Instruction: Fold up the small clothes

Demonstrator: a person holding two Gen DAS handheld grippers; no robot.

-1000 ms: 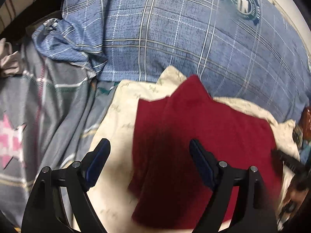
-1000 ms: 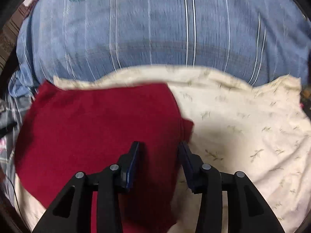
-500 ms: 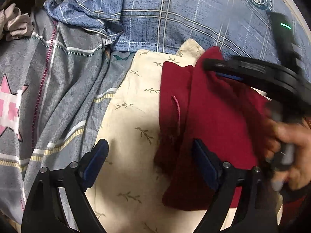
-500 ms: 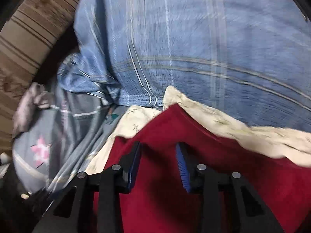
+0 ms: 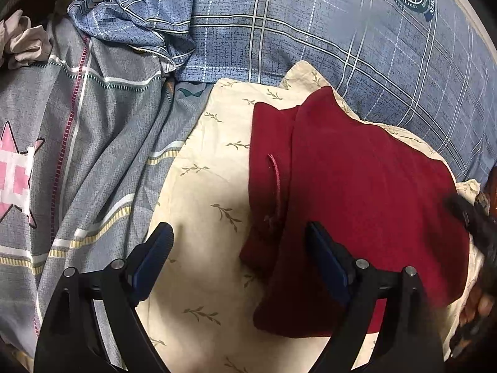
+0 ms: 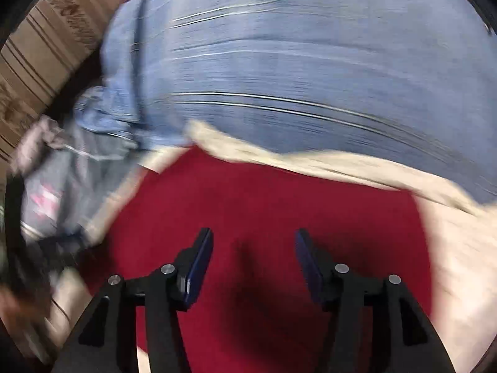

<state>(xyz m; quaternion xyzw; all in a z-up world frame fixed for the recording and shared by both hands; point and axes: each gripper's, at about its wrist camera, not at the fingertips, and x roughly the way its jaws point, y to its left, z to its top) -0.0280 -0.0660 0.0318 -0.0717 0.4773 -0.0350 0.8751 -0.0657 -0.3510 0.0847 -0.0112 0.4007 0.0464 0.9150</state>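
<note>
A dark red garment (image 5: 357, 192) lies folded on a cream cloth with a leaf print (image 5: 205, 205). A thin red cord (image 5: 275, 174) lies on its left flap. My left gripper (image 5: 239, 233) is open and empty, hovering over the garment's left edge. In the blurred right wrist view the same red garment (image 6: 264, 211) fills the middle, and my right gripper (image 6: 253, 242) is open and empty just above it. The right gripper also shows as a dark blur at the right edge of the left wrist view (image 5: 472, 220).
A blue plaid quilt (image 5: 310, 31) bulges behind the cream cloth. A grey bedsheet with a pink star (image 5: 62, 143) lies to the left, with a crumpled beige cloth (image 5: 21, 43) at the far left. A striped brown surface (image 6: 40, 56) stands at the back left.
My right gripper has opened wider and pulled back from the garment's far corner to its right side. The left gripper has stayed open and shifted little. The right view is blurred by motion.
</note>
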